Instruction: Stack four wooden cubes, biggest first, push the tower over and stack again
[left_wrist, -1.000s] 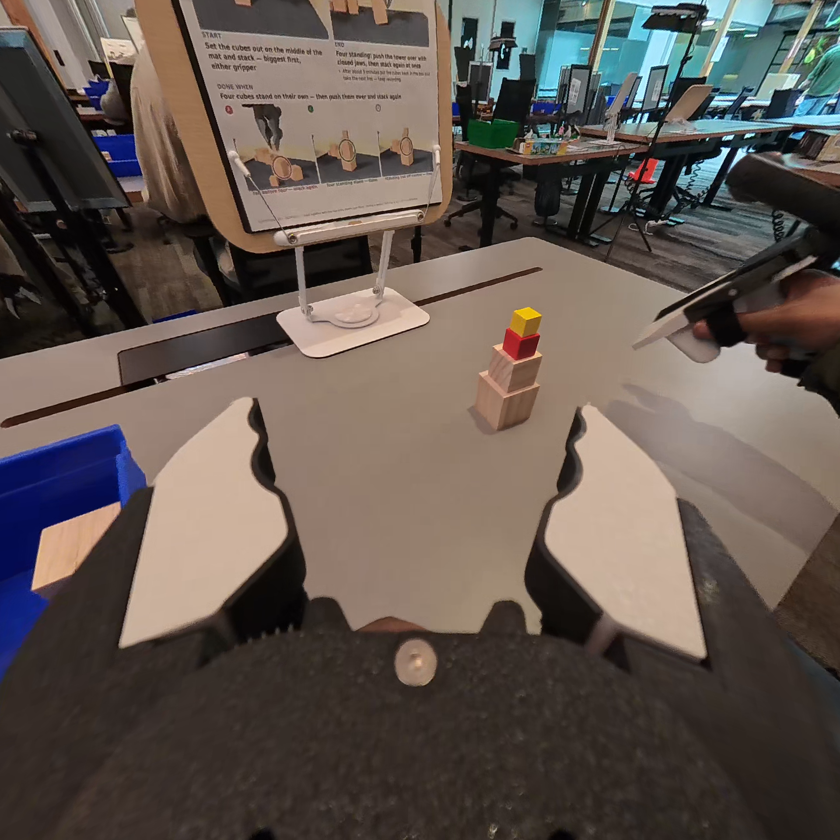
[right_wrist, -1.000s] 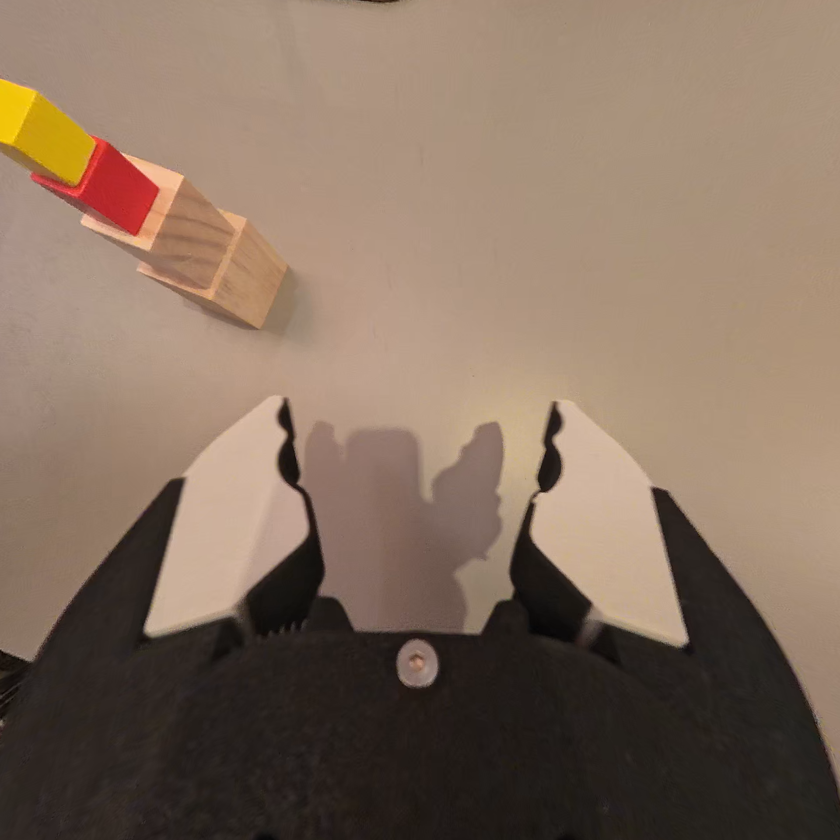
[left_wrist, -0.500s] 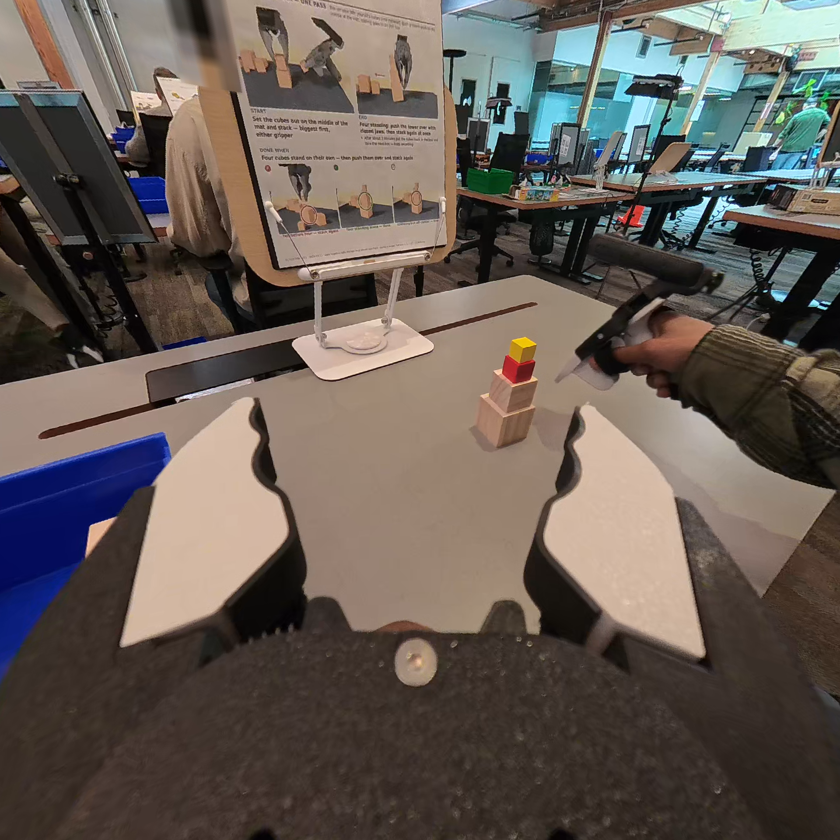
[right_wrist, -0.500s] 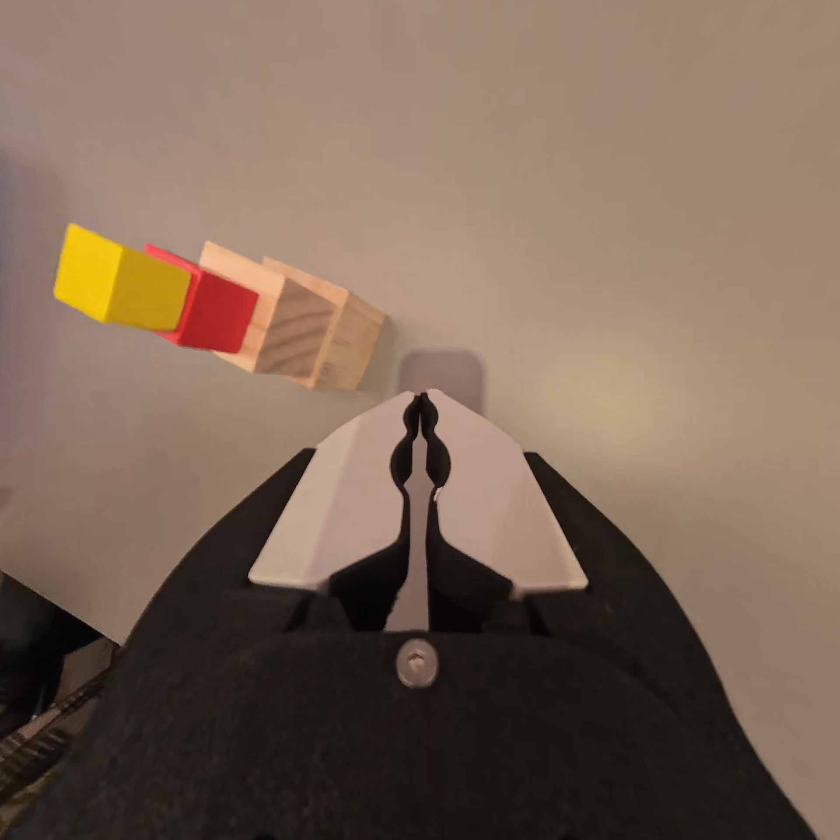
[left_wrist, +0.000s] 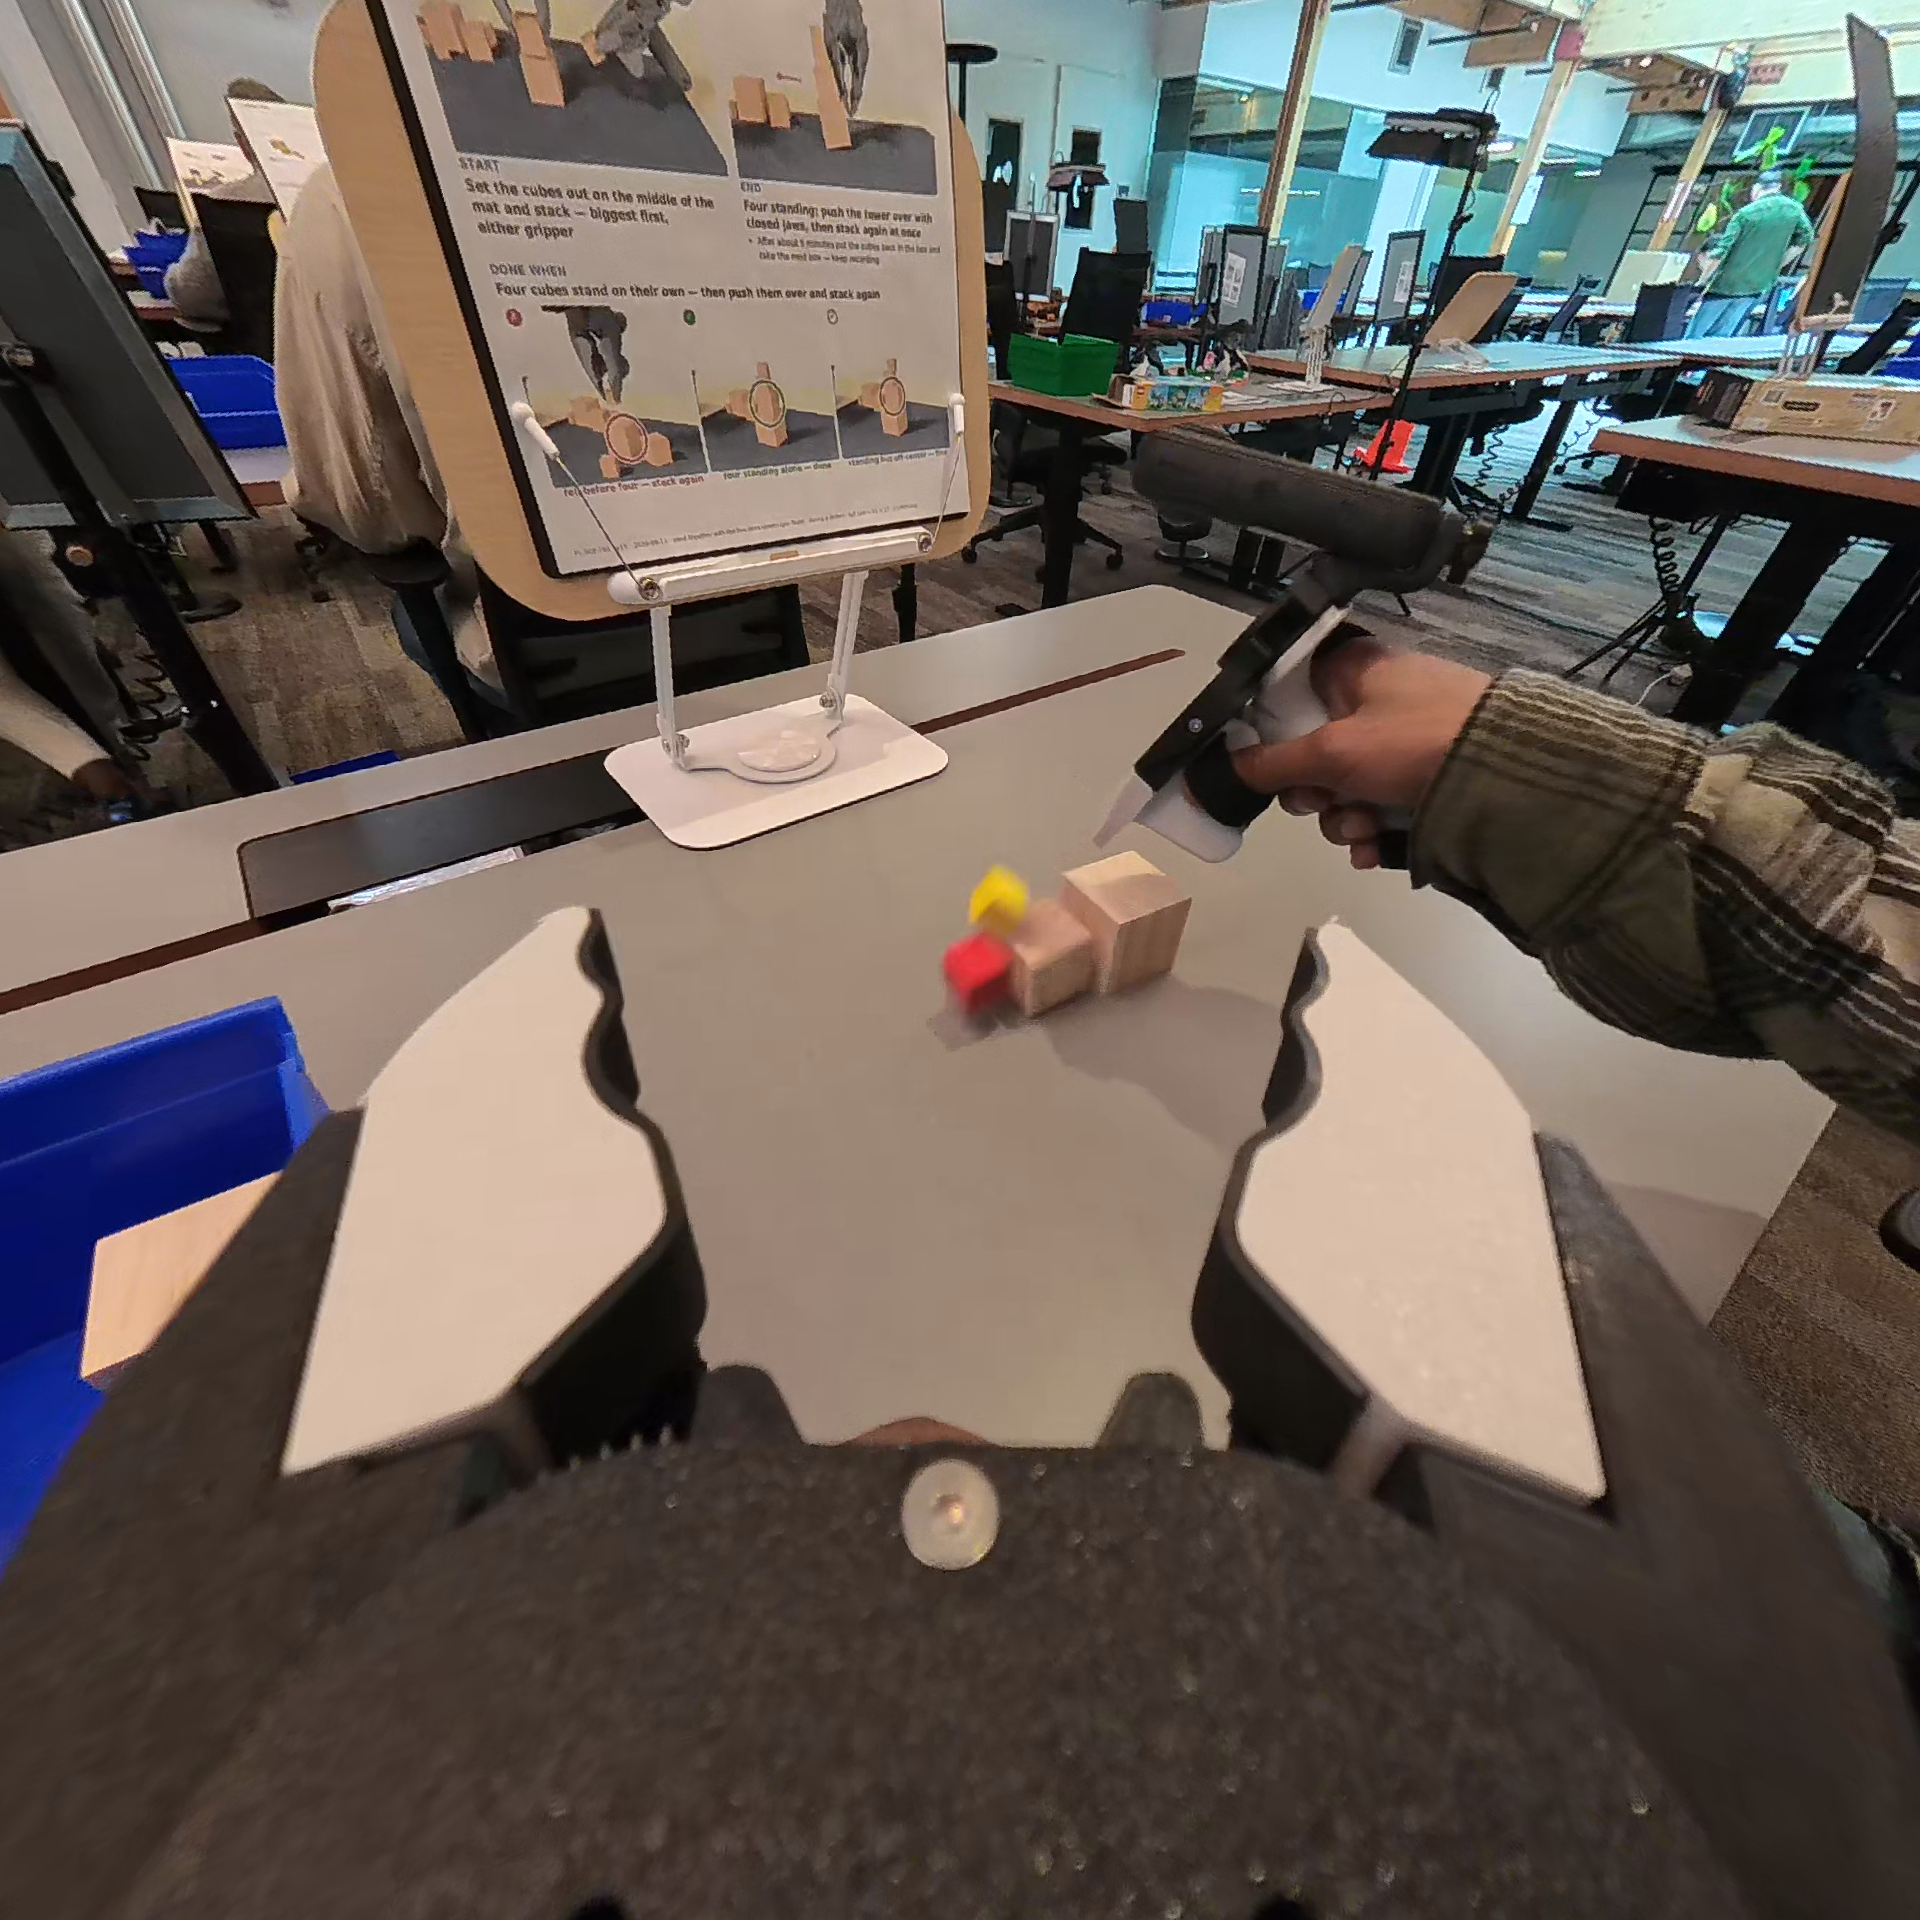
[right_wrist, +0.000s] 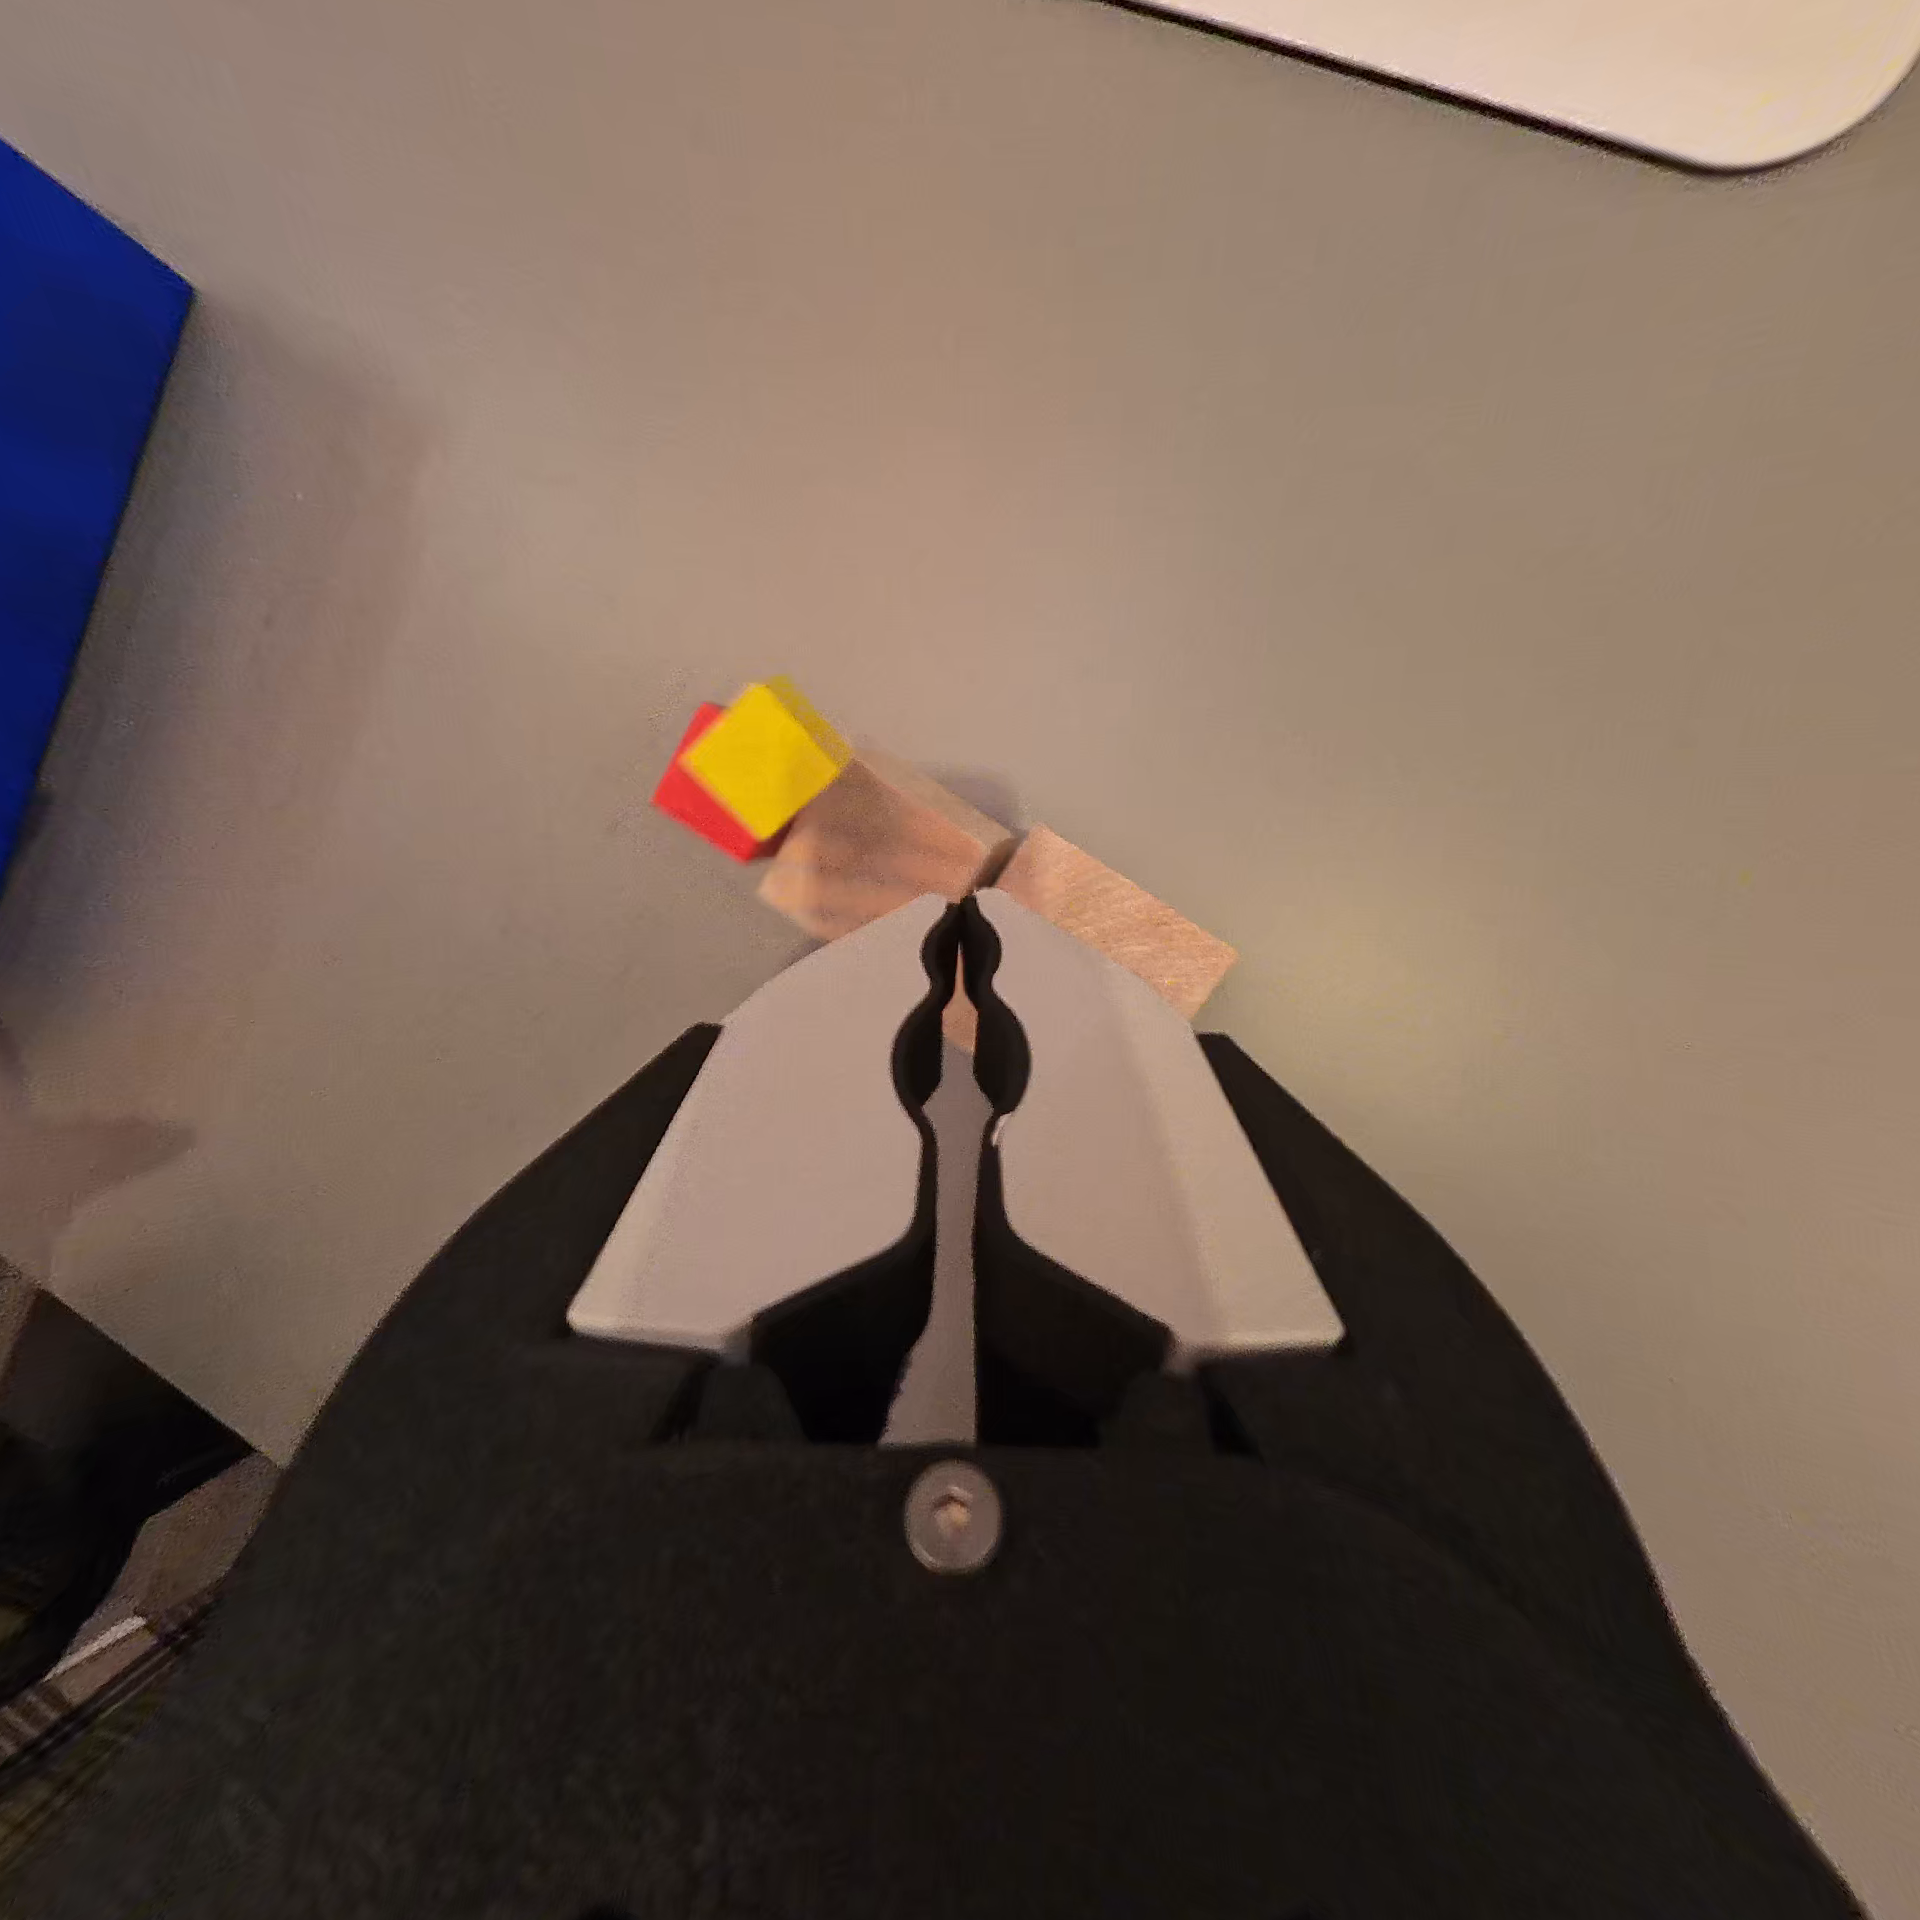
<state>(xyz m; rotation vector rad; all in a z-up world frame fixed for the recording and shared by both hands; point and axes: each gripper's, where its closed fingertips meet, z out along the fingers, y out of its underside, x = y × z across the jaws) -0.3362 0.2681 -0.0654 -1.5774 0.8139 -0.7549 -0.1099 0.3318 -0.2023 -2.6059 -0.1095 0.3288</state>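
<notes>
In the left wrist view, the left gripper (left_wrist: 951, 1122) is held with fingers spread wide, empty. The big plain wooden cube (left_wrist: 1127, 920), smaller plain wooden cube (left_wrist: 1051, 956), small red cube (left_wrist: 975, 971) and small yellow cube (left_wrist: 997, 896) are seen tumbling mid-tabletop, nearer the right gripper (left_wrist: 1117, 826).

In the right wrist view, the fingers are pressed together, right at the big cube (right_wrist: 1122, 930); the cubes are spilled away toward the blue bin (right_wrist: 62, 520).

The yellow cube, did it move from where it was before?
Yes. The yellow cube has dropped from the tower's top and sits low, nearer the white stand base, beside the red cube.
</notes>
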